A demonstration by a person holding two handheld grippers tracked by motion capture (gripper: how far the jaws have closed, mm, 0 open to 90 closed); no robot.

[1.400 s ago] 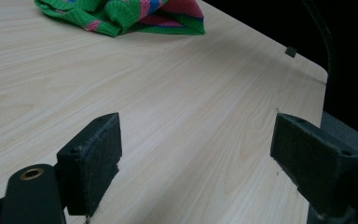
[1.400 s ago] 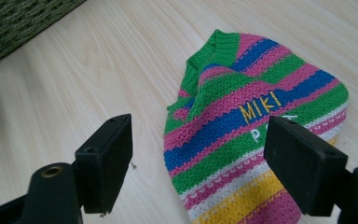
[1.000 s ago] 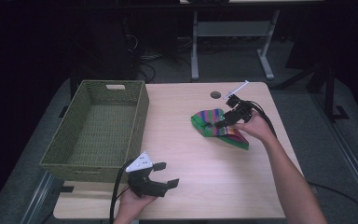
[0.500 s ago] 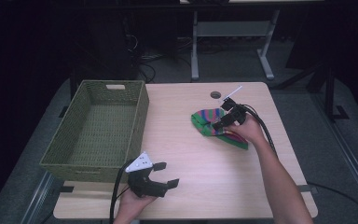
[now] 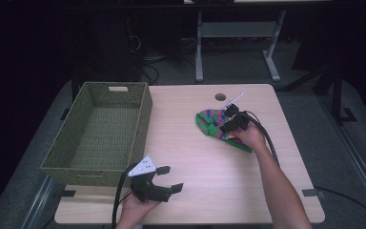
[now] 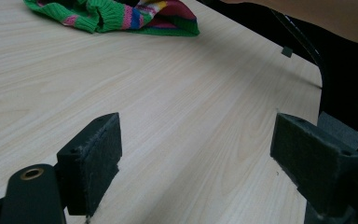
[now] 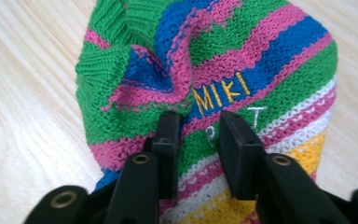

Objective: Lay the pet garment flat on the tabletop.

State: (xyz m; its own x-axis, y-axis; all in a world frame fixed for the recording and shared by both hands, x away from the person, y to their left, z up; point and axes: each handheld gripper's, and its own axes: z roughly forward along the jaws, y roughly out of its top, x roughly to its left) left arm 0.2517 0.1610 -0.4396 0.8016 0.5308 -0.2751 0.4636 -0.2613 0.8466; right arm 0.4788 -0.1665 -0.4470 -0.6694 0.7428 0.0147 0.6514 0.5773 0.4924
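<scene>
The right gripper (image 7: 196,140), jaws just closing, pinches the striped knit (image 7: 242,56) near the table's (image 5: 195,157) far right corner; the left gripper (image 5: 164,179) stands open at the near edge.

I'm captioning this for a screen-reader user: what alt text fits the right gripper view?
The right tongs pinch a fold of a striped knit garment, green, blue, pink, white and yellow, with "MIKI" stitched in yellow. It lies on a pale wooden table.

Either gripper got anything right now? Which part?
Right gripper has just been closing on the striped knit garment, fingers pinching a fold by the yellow lettering. Left gripper is open over the table, holding nothing.
</scene>
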